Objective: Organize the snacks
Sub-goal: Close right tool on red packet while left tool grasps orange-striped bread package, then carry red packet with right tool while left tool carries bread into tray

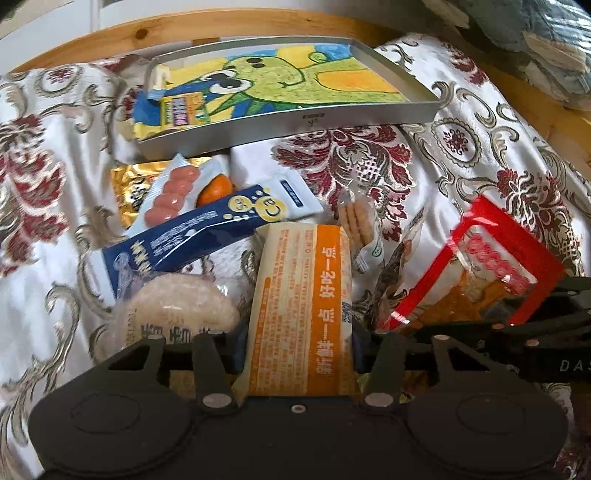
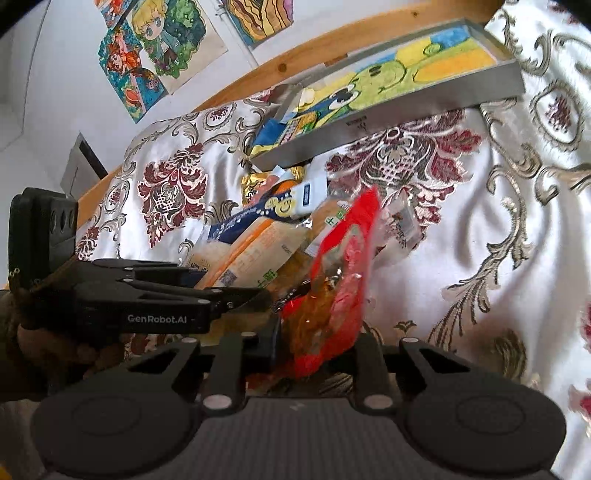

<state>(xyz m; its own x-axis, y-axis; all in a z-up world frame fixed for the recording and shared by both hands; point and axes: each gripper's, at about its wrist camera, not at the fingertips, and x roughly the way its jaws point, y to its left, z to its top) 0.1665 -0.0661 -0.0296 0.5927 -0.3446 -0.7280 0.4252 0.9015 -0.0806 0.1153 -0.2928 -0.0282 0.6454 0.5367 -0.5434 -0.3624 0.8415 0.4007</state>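
My left gripper [image 1: 299,350] is shut on a long cream-and-orange snack packet [image 1: 303,295], which points away from me over the snack pile. In the right wrist view, my right gripper [image 2: 321,347] is shut on a red-edged clear packet [image 2: 340,280] that stands upright. That red packet [image 1: 480,273] also shows at the right of the left wrist view, with the right gripper [image 1: 436,325] beneath it. The left gripper [image 2: 258,295] reaches in from the left of the right wrist view. Beyond lies a grey metal tray [image 1: 303,122] with a green cartoon drawing and a blue-yellow packet [image 1: 173,110] in its left end.
Loose snacks lie between grippers and tray: a navy packet [image 1: 192,236], pink sausages [image 1: 170,195], a gold packet [image 1: 129,184], a white packet [image 1: 266,166], a round rice cracker [image 1: 173,310], biscuits [image 1: 356,221]. A floral cloth [image 1: 480,166] covers the surface, with a wooden rail [image 1: 184,29] behind.
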